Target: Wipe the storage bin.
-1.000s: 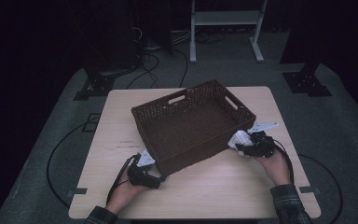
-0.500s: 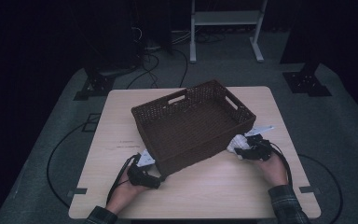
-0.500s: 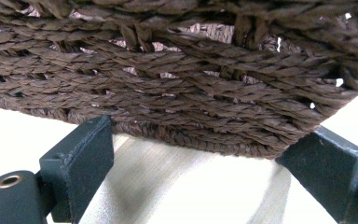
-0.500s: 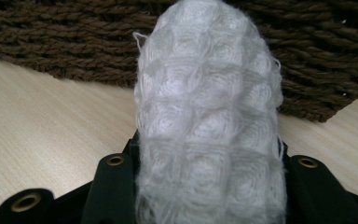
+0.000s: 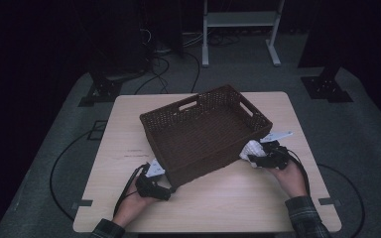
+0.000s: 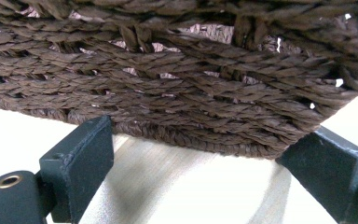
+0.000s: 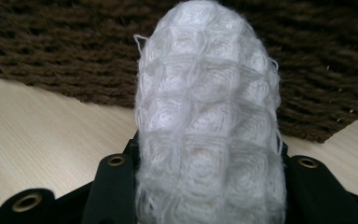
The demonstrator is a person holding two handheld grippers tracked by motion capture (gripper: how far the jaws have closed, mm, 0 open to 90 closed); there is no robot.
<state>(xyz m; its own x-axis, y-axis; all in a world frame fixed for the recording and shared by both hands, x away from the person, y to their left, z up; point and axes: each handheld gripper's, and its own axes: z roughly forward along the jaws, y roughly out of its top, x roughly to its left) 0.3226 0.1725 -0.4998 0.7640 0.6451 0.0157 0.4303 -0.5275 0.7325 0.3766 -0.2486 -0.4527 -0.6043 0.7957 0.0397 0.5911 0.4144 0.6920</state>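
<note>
The basket [image 5: 206, 134], dark brown and woven, is set at an angle near the middle of the pale wooden table [image 5: 238, 198], with a handle slot seen in each of its two short walls. At the near edge of the table, the left gripper [image 5: 159, 186] is held low by the left hand [image 5: 131, 201], just beside the near left corner of the basket. In the left gripper view, its black fingers [image 6: 79, 163] are spread wide apart with nothing between them, and the corner of the basket's wall [image 6: 205, 98] is seen close ahead, above the table surface. To the right, the right gripper [image 5: 252, 157] is held by the right hand [image 5: 291, 178] against the near right side of the basket. A white knitted cloth [image 7: 207, 121] is clamped between its fingers [image 7: 114, 186], bunched into a rounded wad that stands up before the basket's wall [image 7: 65, 42]. In the high view the cloth [image 5: 250, 148] is seen touching or just beside the basket's outer wall; which of the two cannot be told. Beyond the table, cables [image 5: 163, 64] are laid on the grey floor, and the legs of a white frame [image 5: 238, 25] are seen at the back.
</note>
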